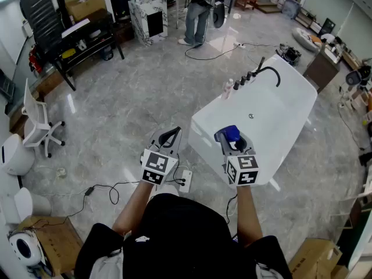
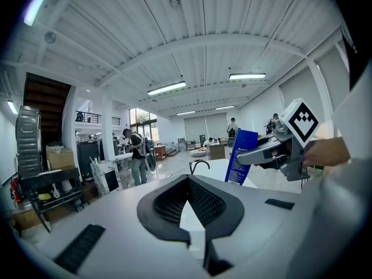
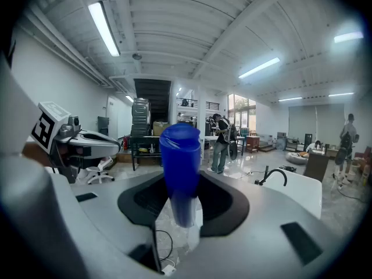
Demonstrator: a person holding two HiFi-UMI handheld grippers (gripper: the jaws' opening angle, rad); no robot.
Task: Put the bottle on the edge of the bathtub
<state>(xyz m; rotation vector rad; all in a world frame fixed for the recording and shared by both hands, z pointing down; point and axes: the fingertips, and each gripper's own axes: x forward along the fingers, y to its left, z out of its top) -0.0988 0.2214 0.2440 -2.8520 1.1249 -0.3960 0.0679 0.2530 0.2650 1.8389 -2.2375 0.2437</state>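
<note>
Closest in, the person's dark top (image 1: 174, 231) fills the bottom of the head view, with both forearms (image 1: 139, 199) reaching forward from it. At the end of the right one, the right tool (image 1: 229, 139) is clamped on the blue bottle (image 1: 232, 133). Its jaws stand wide around the body, so the bottle rides roughly upright between them. I judge that this hold is meant to let the base meet a flat surface first.

Beneath and just beyond this tool lies the near end of the white bathtub (image 1: 200, 124). The bottle is in the air over that end and not yet resting on the edge. Farther beyond the tool, along the tub's left rim, stand a black tap (image 1: 268, 71) and a few small bottles (image 1: 229, 88).

Just to the left of the right tool, the left tool (image 1: 170, 136) hangs over the floor (image 1: 116, 109). Its jaws are together with nothing between them, probably kept aside because one tool is enough for this job.

What remains seems to be lowering the bottle onto the rim. The rim looks narrow, so a bottle set off-centre could tip into the tub or onto the floor
</note>
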